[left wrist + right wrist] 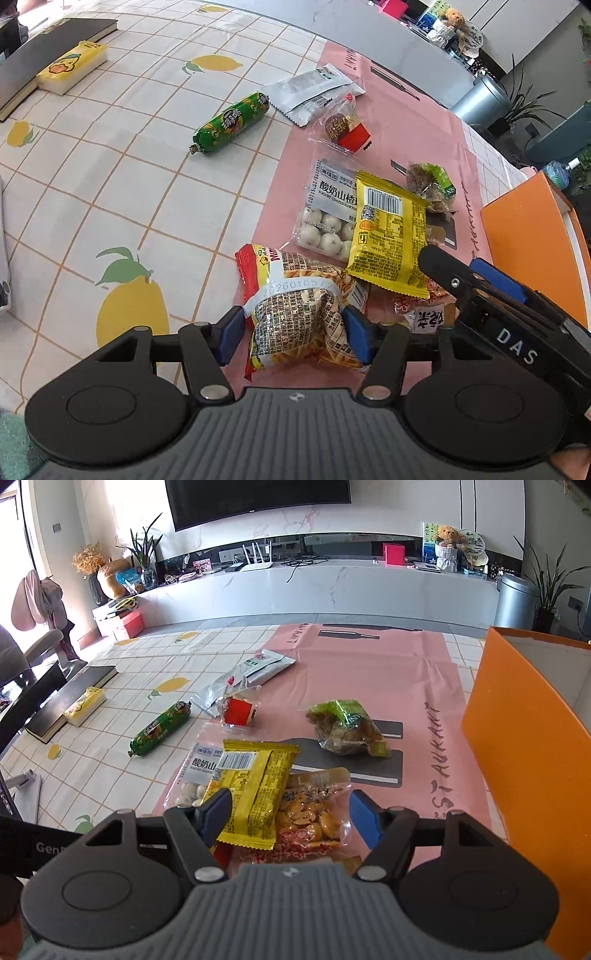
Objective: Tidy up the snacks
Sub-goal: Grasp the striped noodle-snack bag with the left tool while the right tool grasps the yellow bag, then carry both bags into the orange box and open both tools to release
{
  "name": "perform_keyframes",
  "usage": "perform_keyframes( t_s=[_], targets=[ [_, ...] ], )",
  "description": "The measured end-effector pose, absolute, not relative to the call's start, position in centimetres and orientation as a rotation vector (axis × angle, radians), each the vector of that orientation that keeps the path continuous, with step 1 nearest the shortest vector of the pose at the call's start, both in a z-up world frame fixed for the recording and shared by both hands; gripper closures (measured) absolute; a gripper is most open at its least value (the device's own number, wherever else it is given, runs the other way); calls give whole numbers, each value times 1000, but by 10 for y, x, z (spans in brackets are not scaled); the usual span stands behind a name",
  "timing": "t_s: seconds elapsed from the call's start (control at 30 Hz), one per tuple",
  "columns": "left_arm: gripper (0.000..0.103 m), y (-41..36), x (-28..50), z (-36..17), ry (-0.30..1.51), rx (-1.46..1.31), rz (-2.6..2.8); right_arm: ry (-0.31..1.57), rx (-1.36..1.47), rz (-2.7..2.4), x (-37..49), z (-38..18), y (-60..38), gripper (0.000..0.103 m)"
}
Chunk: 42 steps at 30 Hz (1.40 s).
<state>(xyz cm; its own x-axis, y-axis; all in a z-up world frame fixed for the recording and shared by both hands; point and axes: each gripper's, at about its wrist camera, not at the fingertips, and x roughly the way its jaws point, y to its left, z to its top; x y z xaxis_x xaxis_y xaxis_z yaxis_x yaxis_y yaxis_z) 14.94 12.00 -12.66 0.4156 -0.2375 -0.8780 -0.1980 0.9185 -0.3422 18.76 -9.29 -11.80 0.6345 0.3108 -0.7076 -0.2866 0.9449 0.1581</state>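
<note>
My left gripper (293, 339) is shut on a red and yellow noodle snack bag (303, 310), whose sides crumple between the blue pads. My right gripper (290, 816) stands open over a yellow packet (255, 786) and a clear peanut pack (310, 819); its pads flank them without a visible squeeze. In the left wrist view the right gripper (454, 266) reaches in from the right over the yellow packet (388, 236). A bag of white yogurt balls (328, 214) lies partly under that packet. All of these rest on a pink mat (369, 672).
An orange box (517, 738) stands open at the right of the mat. A green-wrapped snack (347, 727), a small red snack (240, 710), a silver pouch (251, 675) and a green sausage (160, 729) lie farther out. A yellow duck pack (72, 66) leans on a black book (55, 48).
</note>
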Motion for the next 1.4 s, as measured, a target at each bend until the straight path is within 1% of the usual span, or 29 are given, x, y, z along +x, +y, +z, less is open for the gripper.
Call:
perform_keyframes(
  t_s=[0.03,0.2,0.23,0.3,0.43,0.47,0.63,0.83,0.9,0.93,0.97,1.0,1.1,1.4],
  targets=[
    [47,120,149,-127,1149,-431,-41,819,37,347,190,-120,-92,35],
    [54,119,146,-117,1121,-401,-57,826,57,373,196,-126,-89,34],
    [54,120,145,-114,1113,-387,-58,828,62,379,198,-128,-88,33],
    [55,122,144,-110,1106,-350,-45,830,77,390,201,-130,-86,28],
    [55,127,141,-105,1105,-311,-29,833,112,407,207,-134,-79,28],
    [55,128,141,-104,1106,-314,-24,831,114,409,208,-135,-76,27],
    [55,130,143,-107,1113,-318,-15,822,72,431,209,-139,-61,27],
    [55,128,144,-108,1121,-309,-9,806,-30,428,204,-143,-50,31],
    [55,127,144,-108,1124,-307,-6,805,-39,438,204,-143,-49,37],
    [55,126,144,-108,1126,-306,-5,808,-40,446,203,-143,-51,38],
    [55,125,144,-108,1127,-303,-4,809,-47,448,202,-143,-50,43],
    [55,125,143,-107,1127,-300,-3,816,-53,452,202,-142,-50,50],
    [55,121,141,-105,1125,-288,2,813,-51,441,198,-138,-54,53],
    [55,106,124,-81,1089,-258,-7,785,39,417,185,-108,-86,53]
  ],
)
